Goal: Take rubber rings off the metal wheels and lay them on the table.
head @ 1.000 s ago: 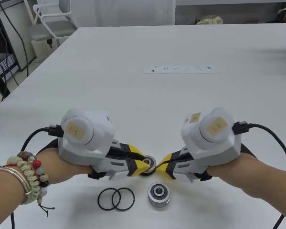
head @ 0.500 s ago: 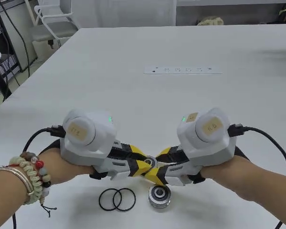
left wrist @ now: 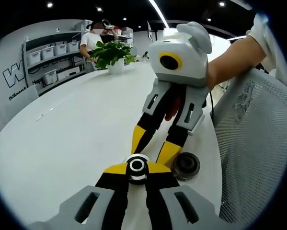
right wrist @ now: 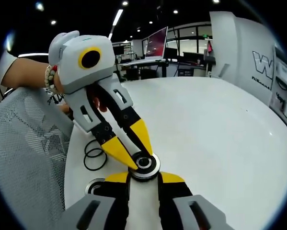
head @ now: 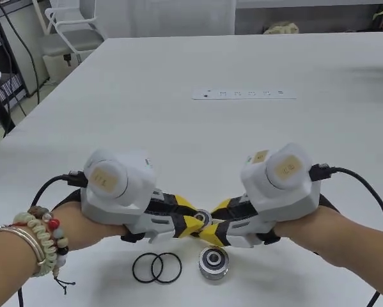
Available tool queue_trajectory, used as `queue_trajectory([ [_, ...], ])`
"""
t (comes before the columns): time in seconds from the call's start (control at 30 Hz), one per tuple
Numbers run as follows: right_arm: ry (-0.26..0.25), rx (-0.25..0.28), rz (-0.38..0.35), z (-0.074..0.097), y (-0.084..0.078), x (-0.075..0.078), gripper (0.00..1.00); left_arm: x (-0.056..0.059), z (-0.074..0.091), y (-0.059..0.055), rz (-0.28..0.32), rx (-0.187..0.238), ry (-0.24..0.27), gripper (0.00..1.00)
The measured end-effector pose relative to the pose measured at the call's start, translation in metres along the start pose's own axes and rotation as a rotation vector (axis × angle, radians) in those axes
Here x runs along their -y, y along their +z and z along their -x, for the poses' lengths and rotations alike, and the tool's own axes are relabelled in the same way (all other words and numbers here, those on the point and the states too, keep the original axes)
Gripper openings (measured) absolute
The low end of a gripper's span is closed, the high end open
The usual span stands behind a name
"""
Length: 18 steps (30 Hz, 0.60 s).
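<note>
left tongs [head: 192,224] and right tongs [head: 208,231] meet tip to tip above the worktop's [head: 242,147] near edge. both are clamped on one metal wheel [head: 202,219] dead centre between them. two loose rubber rings [head: 156,267] and a second wheel [head: 213,263] lie just beneath.

Two metal wheels are in frame, one wheel [head: 202,218] raised and the other wheel [head: 213,263] resting on the white surface [head: 178,128]. With them are two black rubber rings [head: 156,267], two pairs of tongs, the left tongs [head: 192,224] and the right tongs [head: 211,231], and one power strip [head: 244,94].
</note>
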State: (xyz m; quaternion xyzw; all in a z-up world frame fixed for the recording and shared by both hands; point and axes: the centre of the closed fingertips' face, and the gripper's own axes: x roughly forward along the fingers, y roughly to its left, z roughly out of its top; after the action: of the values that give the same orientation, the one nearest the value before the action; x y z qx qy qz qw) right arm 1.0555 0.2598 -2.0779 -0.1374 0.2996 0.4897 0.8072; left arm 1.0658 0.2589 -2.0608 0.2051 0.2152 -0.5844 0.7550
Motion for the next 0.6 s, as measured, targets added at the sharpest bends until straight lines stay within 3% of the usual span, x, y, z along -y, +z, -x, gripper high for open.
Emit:
queue_trajectory([
  [0.2, 0.008, -0.011, 0.017, 0.0025, -0.0027, -0.0005, 0.14, 0.0, 0.0001, -0.0005, 0.006, 0.0, 0.004, 0.07],
  [0.23, 0.004, -0.031, 0.034, 0.0041, -0.0067, 0.0015, 0.08, -0.0001, 0.0004, -0.0008, 0.008, -0.002, 0.005, 0.07],
  [0.3, 0.003, -0.013, 0.024, 0.0057, -0.0055, 0.0033, 0.01, -0.0002, 0.0005, -0.001, 0.011, -0.002, 0.007, 0.07],
  [0.5, -0.017, -0.023, 0.042, 0.0047, -0.0043, 0.0041, 0.0, -0.0002, 0.0008, -0.0014, 0.017, -0.003, 0.013, 0.07],
  [0.6, -0.031, -0.036, -0.009, 0.0049, -0.0045, 0.0055, 0.0, -0.0003, 0.0009, -0.0014, 0.017, -0.005, 0.015, 0.07],
])
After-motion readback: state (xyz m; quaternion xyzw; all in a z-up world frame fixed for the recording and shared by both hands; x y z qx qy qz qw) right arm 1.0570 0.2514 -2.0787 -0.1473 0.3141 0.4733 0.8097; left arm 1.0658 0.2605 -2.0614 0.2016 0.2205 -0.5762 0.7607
